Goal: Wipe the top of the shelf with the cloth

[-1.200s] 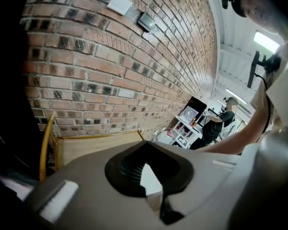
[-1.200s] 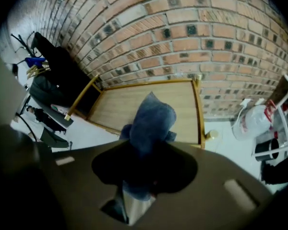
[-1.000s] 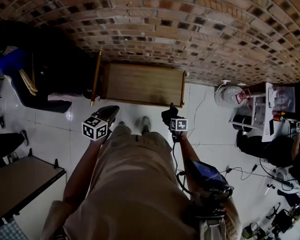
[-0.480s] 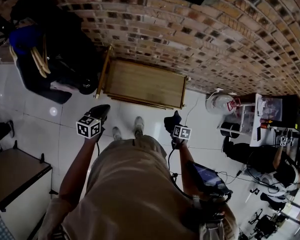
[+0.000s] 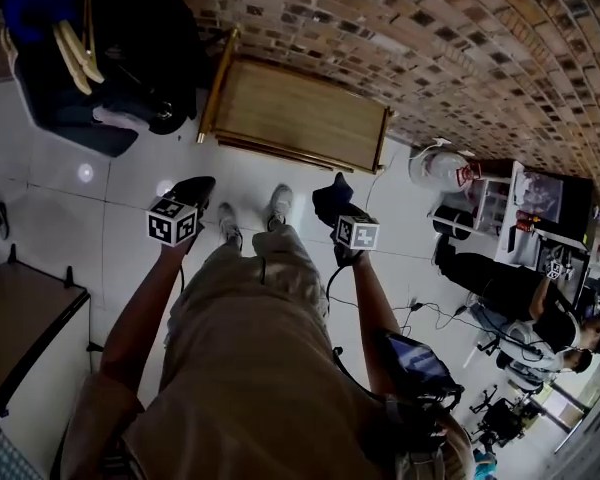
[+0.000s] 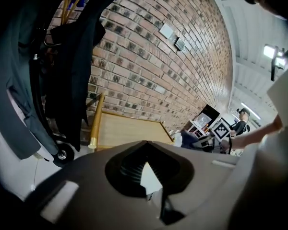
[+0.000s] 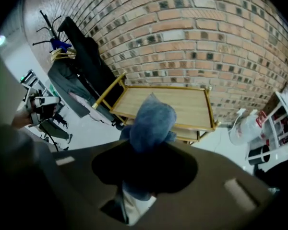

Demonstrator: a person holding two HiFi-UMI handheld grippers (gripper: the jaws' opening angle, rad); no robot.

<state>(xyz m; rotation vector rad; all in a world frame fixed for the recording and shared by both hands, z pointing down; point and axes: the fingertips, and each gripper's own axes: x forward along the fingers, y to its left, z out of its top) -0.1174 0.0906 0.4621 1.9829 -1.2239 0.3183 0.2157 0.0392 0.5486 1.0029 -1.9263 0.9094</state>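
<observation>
A low wooden shelf [image 5: 295, 116] with a gold frame stands against the brick wall, its top bare; it also shows in the left gripper view [image 6: 127, 131] and the right gripper view [image 7: 173, 102]. My right gripper [image 5: 332, 200] is shut on a bunched blue cloth [image 5: 328, 192], held over the floor short of the shelf's front right corner. The cloth [image 7: 152, 121] bulges up out of the right gripper [image 7: 151, 145]. My left gripper [image 5: 194, 189] hangs over the floor before the shelf's left end, shut and holding nothing [image 6: 146, 169].
A rack of dark garments [image 5: 90, 58] stands left of the shelf. A white bag [image 5: 435, 165] and a white rack [image 5: 500, 213] are at the right, with a seated person [image 5: 500, 288] and floor cables. A dark table [image 5: 20, 318] is at my left.
The head view has swung, so the shelf sits higher and more tilted in frame. Both grippers stay before the shelf over the floor, the cloth still held in the right one.
</observation>
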